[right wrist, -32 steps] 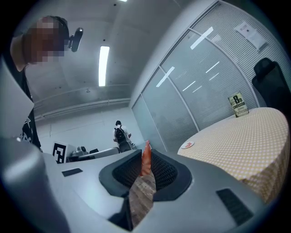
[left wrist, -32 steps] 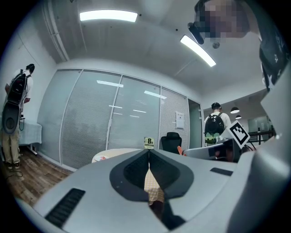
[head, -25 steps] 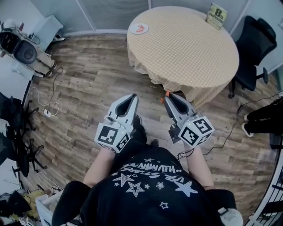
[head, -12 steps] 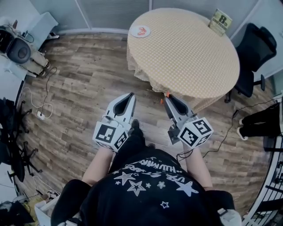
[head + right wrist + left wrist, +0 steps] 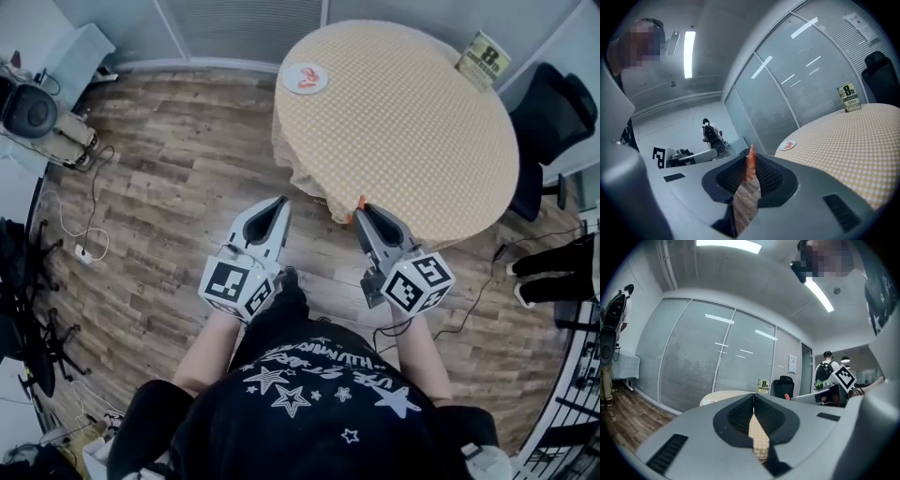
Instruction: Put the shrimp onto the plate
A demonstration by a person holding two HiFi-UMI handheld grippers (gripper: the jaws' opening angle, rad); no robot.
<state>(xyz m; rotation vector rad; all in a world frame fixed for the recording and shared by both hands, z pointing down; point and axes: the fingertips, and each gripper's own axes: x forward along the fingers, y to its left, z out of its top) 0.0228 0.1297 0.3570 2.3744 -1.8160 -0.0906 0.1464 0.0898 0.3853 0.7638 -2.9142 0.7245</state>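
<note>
Closer to the desk [image 5: 412, 122] than a second before, the shrimp [image 5: 750, 164] sat pinched between the shut jaws of the right hand-held gripper [image 5: 361, 210], with only its orange tip sticking out past them. It looked light, soft and probably a little slippery, so a gentle hold round the middle of the body seemed safest. The left hand-held gripper [image 5: 278, 202] hung just beside, jaws together on nothing. The plate [image 5: 290, 81] lay at the desk's far left edge, well apart from the shrimp, with something red already on it.
</note>
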